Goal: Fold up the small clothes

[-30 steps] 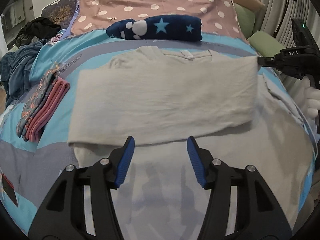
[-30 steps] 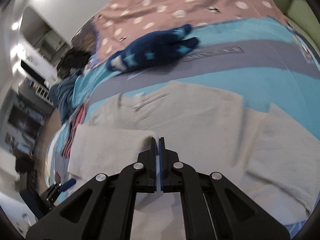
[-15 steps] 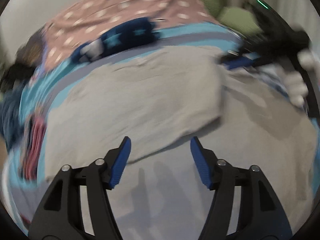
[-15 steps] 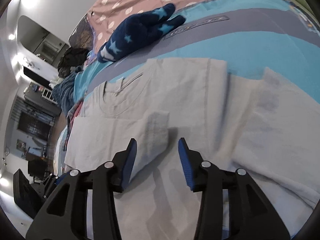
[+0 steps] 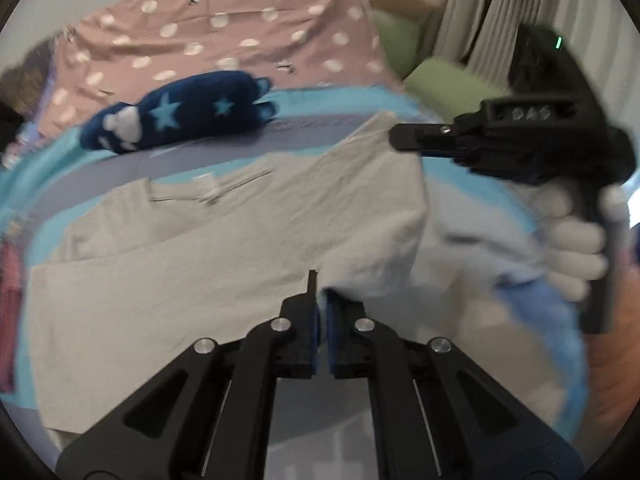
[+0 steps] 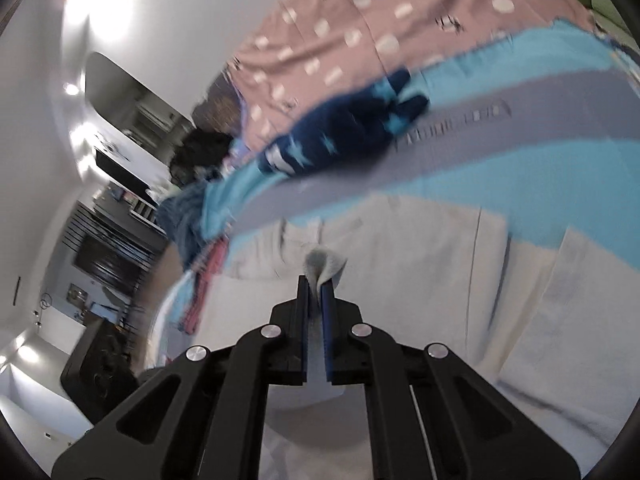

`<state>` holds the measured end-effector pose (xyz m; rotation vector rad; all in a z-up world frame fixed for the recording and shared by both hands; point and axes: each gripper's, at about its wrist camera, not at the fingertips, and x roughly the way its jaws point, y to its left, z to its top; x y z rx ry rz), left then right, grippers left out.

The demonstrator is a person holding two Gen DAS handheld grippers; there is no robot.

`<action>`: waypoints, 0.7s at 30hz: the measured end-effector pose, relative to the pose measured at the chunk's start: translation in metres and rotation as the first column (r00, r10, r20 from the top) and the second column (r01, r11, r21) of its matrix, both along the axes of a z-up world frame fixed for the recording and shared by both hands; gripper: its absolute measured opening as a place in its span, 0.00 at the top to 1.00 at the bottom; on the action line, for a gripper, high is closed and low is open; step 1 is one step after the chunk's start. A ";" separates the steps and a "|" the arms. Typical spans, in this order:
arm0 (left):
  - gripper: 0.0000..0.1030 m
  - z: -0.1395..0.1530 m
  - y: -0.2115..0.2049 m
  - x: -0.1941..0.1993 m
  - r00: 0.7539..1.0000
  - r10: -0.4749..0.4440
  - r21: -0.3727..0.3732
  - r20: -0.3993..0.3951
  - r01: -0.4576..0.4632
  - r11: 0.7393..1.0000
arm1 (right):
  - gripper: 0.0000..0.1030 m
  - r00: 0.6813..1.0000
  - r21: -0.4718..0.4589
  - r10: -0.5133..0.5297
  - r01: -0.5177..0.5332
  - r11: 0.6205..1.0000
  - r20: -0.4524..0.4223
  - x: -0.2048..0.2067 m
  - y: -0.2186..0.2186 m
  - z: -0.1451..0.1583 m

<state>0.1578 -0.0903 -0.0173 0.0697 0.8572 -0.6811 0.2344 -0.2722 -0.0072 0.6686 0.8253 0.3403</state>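
Now both our grippers are clenched on the shirt [image 5: 248,248], where half a second ago both stood open above it. The left gripper [image 5: 320,308] pinches a lifted edge of the grey cloth low in the middle of its frame; a second ago its blue pads hung wide over the flat fold. The right gripper [image 6: 316,292] holds a small tuft that pokes up between its pads [image 6: 327,312] at the centre of its view. In the left view the right gripper [image 5: 404,138] shows at the upper right, biting the shirt's far corner, with a gloved hand [image 5: 572,248] around its handle.

Between the two grips the right side of the shirt rises off the bed [image 5: 248,156] in a loose sheet; the rest lies flat across the middle of the frame, collar tag toward the upper left. A second ago the whole shirt lay flat with a fold across it.

Farther out, a navy star-print piece [image 5: 180,116] rests at the upper left on the blue cover, with the pink dotted sheet [image 5: 224,36] behind.

We judge that the next fold has begun: two edges secured, ready to be carried across the body.
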 end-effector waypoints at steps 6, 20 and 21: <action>0.79 -0.032 -0.027 0.001 0.999 -0.017 0.059 -0.047 0.020 0.998 | 0.75 0.984 -0.142 -0.112 0.092 0.986 -0.140 0.012 -0.021 -0.027; 0.37 -0.012 0.105 -0.037 0.932 0.305 0.235 0.196 -0.346 0.908 | 0.49 0.996 -0.436 0.061 -0.084 0.896 -0.067 -0.070 0.038 -0.030; 0.37 -0.011 0.123 -0.037 0.917 0.345 0.238 0.199 -0.387 0.891 | 0.40 0.992 -0.531 0.119 -0.126 0.838 -0.047 -0.079 0.061 -0.025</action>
